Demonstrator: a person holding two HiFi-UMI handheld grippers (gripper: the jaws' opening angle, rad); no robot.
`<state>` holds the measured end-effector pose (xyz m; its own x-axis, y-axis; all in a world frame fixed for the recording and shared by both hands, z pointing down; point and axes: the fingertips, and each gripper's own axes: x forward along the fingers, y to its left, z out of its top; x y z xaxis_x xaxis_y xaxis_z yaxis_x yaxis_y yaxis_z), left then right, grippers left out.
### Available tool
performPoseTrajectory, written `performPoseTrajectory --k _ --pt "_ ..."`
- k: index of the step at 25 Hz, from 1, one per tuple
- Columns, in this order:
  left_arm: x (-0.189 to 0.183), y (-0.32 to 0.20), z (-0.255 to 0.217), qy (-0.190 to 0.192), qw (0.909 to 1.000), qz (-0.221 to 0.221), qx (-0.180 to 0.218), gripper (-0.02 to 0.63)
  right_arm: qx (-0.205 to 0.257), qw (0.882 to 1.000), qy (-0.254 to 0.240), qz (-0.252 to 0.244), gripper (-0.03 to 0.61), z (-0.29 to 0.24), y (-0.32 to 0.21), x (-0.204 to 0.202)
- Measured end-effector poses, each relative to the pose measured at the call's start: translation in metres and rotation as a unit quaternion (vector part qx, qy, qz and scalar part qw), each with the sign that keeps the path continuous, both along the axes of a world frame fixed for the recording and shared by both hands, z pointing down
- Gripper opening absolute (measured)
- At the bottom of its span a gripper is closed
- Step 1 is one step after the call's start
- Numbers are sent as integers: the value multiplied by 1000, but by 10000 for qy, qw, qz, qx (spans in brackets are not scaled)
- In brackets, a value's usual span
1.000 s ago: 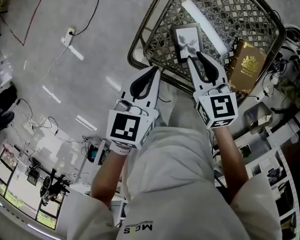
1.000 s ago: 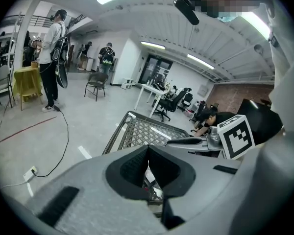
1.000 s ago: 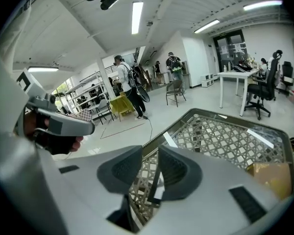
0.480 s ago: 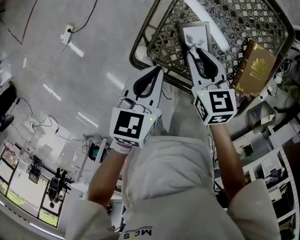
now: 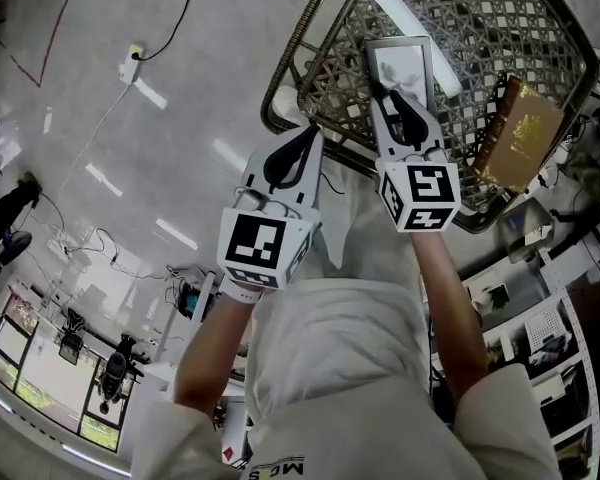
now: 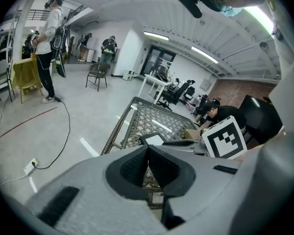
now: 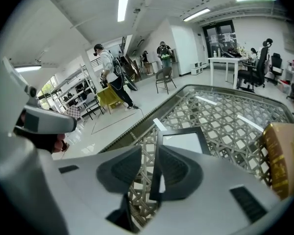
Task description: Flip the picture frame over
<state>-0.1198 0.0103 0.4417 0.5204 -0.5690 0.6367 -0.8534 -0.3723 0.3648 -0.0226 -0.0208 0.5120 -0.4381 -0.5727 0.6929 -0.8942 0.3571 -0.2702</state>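
Note:
A black picture frame (image 5: 405, 63) with a pale, glossy face lies on a woven lattice table (image 5: 302, 53), near its front left part. My right gripper (image 5: 383, 86) reaches over the frame's near left corner. In the right gripper view the frame (image 7: 183, 143) has its left edge running down between the jaws of the right gripper (image 7: 149, 151), which are closed to a narrow slit on it. My left gripper (image 5: 310, 133) hovers shut and empty at the table's near rim, left of the frame. The left gripper (image 6: 148, 148) looks across at the frame (image 6: 153, 139).
A brown book with a gold crest (image 5: 523, 128) lies on the table's right side, also shown as the book (image 7: 279, 151). A power strip and cable (image 5: 132, 63) lie on the grey floor to the left. People stand (image 6: 49, 48) and sit (image 6: 220, 114) farther off.
My right gripper has pushed forward over the frame's near corner, and the frame now looks slightly larger in the head view. The left gripper has crept forward a little, still shut.

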Motion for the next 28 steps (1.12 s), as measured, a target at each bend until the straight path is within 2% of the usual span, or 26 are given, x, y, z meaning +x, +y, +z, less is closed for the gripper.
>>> performPoseTrajectory --k 6,23,28 --pt "-4 0 -1 15 10000 -45 8 25 -202 9997 108 81 121 21 3 -3" --pt "-10 3 -2 -43 10000 6 -56 25 -370 9985 368 161 121 48 -3 -1" --pt "-10 4 -2 -77 9999 67 -58 25 -454 9970 622 69 120 52 -4 -2"
